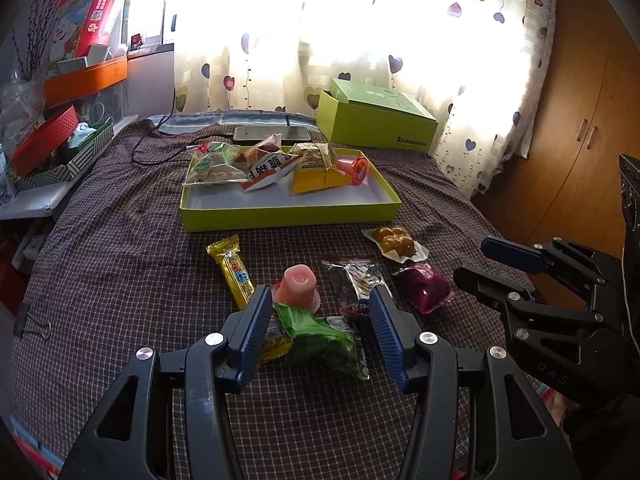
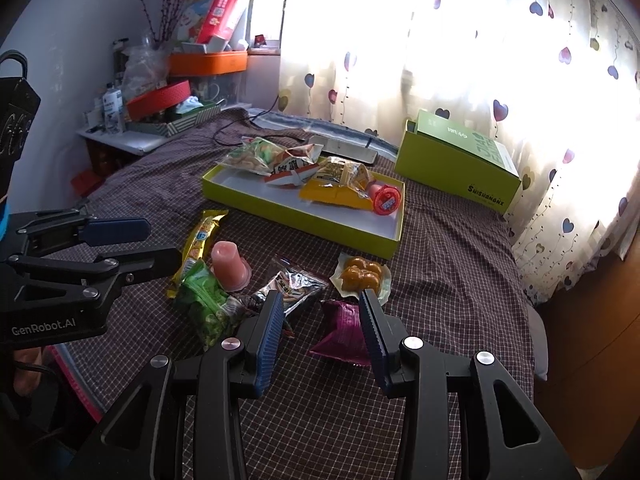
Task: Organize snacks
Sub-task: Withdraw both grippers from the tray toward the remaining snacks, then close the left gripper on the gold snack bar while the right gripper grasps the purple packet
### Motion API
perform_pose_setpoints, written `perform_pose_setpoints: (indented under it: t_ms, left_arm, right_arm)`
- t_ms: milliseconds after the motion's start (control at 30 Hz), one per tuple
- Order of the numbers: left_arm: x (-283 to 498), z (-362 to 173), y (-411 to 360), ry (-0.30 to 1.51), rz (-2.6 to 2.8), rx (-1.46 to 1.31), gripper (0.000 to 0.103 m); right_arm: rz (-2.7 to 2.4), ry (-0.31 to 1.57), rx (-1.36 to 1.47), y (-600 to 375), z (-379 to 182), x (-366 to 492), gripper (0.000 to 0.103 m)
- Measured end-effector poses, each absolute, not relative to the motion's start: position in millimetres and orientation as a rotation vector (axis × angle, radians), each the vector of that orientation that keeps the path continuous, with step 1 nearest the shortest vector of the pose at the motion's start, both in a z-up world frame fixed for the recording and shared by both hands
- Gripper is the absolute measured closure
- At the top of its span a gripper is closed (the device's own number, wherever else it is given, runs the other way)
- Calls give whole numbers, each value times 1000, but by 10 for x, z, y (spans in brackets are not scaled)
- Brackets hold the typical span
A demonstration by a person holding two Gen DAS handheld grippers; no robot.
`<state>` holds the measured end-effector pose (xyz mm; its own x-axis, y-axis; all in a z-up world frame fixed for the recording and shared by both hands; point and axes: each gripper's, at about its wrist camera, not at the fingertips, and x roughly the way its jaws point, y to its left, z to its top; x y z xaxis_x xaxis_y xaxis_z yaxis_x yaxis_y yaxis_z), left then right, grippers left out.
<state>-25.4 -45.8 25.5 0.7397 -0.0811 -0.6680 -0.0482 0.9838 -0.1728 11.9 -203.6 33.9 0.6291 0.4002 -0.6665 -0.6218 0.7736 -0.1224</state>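
Note:
A shallow yellow-green tray (image 1: 288,216) (image 2: 304,216) sits mid-bed holding several snack packets and a red-lidded jelly cup (image 1: 356,170). Loose on the checked bedspread in front of it lie a yellow bar (image 1: 232,268), a pink jelly cup (image 1: 298,282), a green packet (image 1: 324,336), a silvery packet (image 1: 352,280), a packet of brown buns (image 1: 394,242) and a purple packet (image 1: 424,286) (image 2: 344,332). My left gripper (image 1: 319,296) (image 2: 156,244) hovers open over the pink cup and green packet. My right gripper (image 2: 321,300) (image 1: 480,266) stands open above the purple packet, touching nothing.
A closed green box (image 1: 376,124) stands at the back right by the curtain, and a phone (image 1: 272,134) lies behind the tray. A cluttered side table (image 1: 52,152) flanks the bed's left edge, a wooden wardrobe (image 1: 580,140) the right. A binder clip (image 1: 32,322) grips the bedspread.

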Motion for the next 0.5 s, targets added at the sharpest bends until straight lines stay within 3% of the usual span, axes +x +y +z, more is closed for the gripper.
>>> perform_pose_setpoints:
  t_ms: [500]
  left_arm:
    - [-294, 264, -496, 744, -26, -189, 51]
  right_arm:
    - [607, 670, -359, -2049, 313, 53, 62]
